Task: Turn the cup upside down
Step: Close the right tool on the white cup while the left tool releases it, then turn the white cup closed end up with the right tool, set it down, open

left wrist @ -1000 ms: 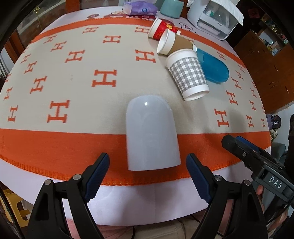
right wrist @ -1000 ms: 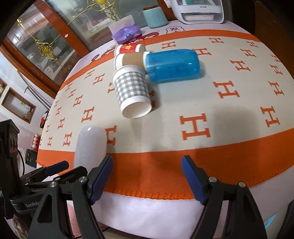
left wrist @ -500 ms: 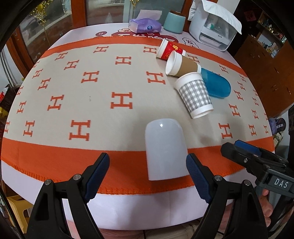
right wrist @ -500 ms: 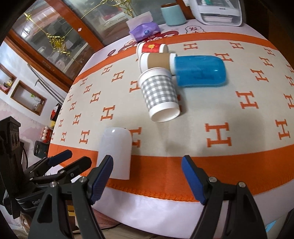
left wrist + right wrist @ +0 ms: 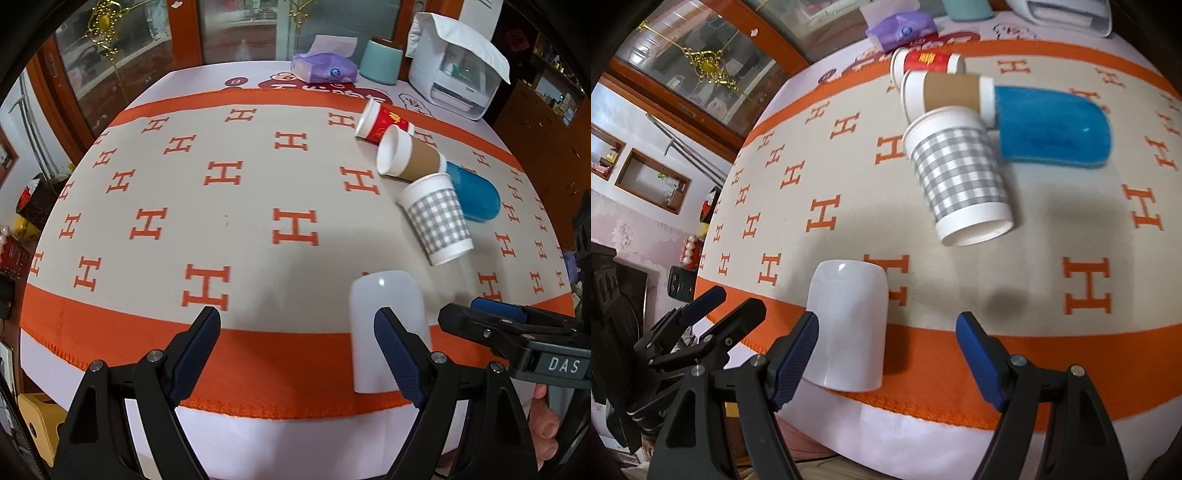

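Note:
A plain white cup [image 5: 384,317] stands upside down on the orange border of the tablecloth near the front edge; it also shows in the right wrist view [image 5: 849,317]. My left gripper [image 5: 297,354] is open and empty, and the cup stands behind its right finger. My right gripper [image 5: 886,354] is open and empty, with the cup just behind its left finger. Four more cups lie on their sides further back: a grey checked one [image 5: 437,221], a brown-sleeved one [image 5: 410,158], a red one [image 5: 382,122] and a blue one [image 5: 474,195].
The round table [image 5: 258,435] has a beige cloth with orange H marks. At the back stand a purple tissue pack [image 5: 325,68], a teal mug [image 5: 380,61] and a white appliance [image 5: 458,70]. The right gripper shows at the right of the left wrist view [image 5: 517,332].
Both grippers have pulled back and away from the white cup, which now stands off to one side of each view. The left view has shifted left; the right view has moved closer to the cups.

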